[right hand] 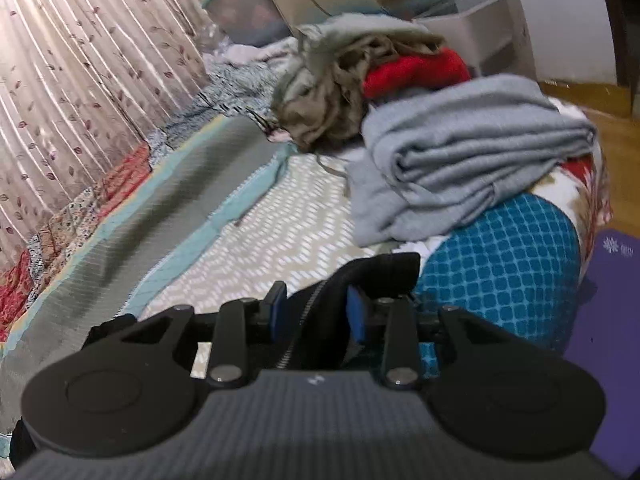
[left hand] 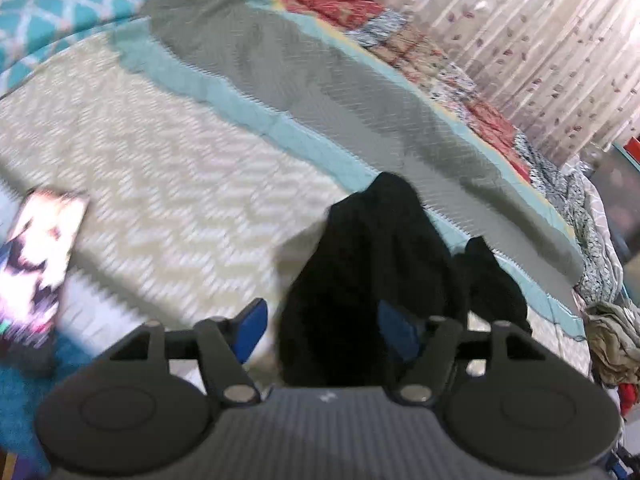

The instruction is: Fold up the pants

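The black pants (left hand: 360, 260) lie bunched on the cream chevron bedspread (left hand: 160, 160). In the left wrist view my left gripper (left hand: 324, 330) stands open, its blue pads on either side of the black cloth, and the left pad (left hand: 252, 326) is clear of it. In the right wrist view the zipper end of the pants (right hand: 360, 272) sits between the blue pads of my right gripper (right hand: 316, 312). Those jaws stand partly apart, and the pads do not seem to press the cloth.
A folded grey garment (right hand: 460, 152) rests on a teal checked cushion (right hand: 500, 272), with a heap of olive and red clothes (right hand: 332, 80) behind. A grey and teal quilt (left hand: 320, 92) runs along the curtain (right hand: 80, 80). A colourful flat card (left hand: 40, 260) lies at the left.
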Available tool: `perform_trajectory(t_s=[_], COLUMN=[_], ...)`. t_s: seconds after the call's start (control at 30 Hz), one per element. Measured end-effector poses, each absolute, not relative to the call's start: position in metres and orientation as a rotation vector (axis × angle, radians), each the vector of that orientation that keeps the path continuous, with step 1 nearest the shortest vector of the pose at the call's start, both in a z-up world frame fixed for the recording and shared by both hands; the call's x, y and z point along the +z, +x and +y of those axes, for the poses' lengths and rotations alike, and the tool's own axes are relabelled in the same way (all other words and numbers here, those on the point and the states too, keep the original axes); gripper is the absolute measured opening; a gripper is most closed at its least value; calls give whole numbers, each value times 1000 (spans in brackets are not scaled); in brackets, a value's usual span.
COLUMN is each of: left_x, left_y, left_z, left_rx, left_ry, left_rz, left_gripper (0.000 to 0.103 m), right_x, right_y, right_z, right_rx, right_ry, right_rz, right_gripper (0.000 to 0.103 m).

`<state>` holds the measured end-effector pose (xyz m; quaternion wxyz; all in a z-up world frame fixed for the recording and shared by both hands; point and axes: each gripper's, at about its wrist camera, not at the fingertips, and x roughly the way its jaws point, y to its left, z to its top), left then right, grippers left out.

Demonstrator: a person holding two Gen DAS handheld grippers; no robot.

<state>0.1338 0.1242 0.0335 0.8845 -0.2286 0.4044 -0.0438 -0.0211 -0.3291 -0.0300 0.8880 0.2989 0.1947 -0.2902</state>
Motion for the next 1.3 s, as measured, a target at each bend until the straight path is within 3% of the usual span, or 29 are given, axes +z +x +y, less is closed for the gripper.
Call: perform_trajectory(t_s=[0.07,0.1,0.17,0.2,0.43,0.53,0.63,0.67,0.73,0.8,0.97,1.0,1.07,1.1,1.17,1.3], left_x=[32,30,27,22,22,6,19,28,52,64,44,32,9,1,8,52], left_y=[154,164,174,178,113,97,84,84,88,96,136,144,159,166,171,124], left_z=[105,96,76,72,159,188,188,179,149,109,-17,-37,-60,-59,-28,71], left_rx=[-116,-133,-152,-149,-82,70,124,97,26,-48,-193,-194,-152,-129,-146,-135], left_ry=[-457,-439,-371,-350,-548,-612,-614,-597,-498,-351,71,157,282,281,76,-252], left_rz=[847,848,862,889,811,897,870,845,785,754,790,801,811,835,876,760], left_gripper=[70,66,20,7,9,16,22,24,45,56,63,63,35,15,12,11], right_x=[-25,-22,-17,-16,10,11,5,2,-3,-8,-21,-22,-27,-25,-23,-23], right_y=[-28,-32,-27,-21,-16,-11,5,9,16,22,24,24,21,21,21,26], right_z=[-316,-312,-317,-323,-306,-304,-297,-292,-283,-277,-275,-275,-276,-277,-280,-283], right_rx=[-611,-618,-626,-630,-713,-697,-634,-615,-574,-533,-495,-491,-488,-490,-486,-472], right_ry=[605,584,561,572,522,547,558,557,560,559,598,607,624,629,632,598], right_rz=[382,377,383,387,330,335,377,388,415,455,522,532,536,537,536,537], right_gripper=[36,36,36,36,36,36,36,36,36,36,36,36,36,37,37,37])
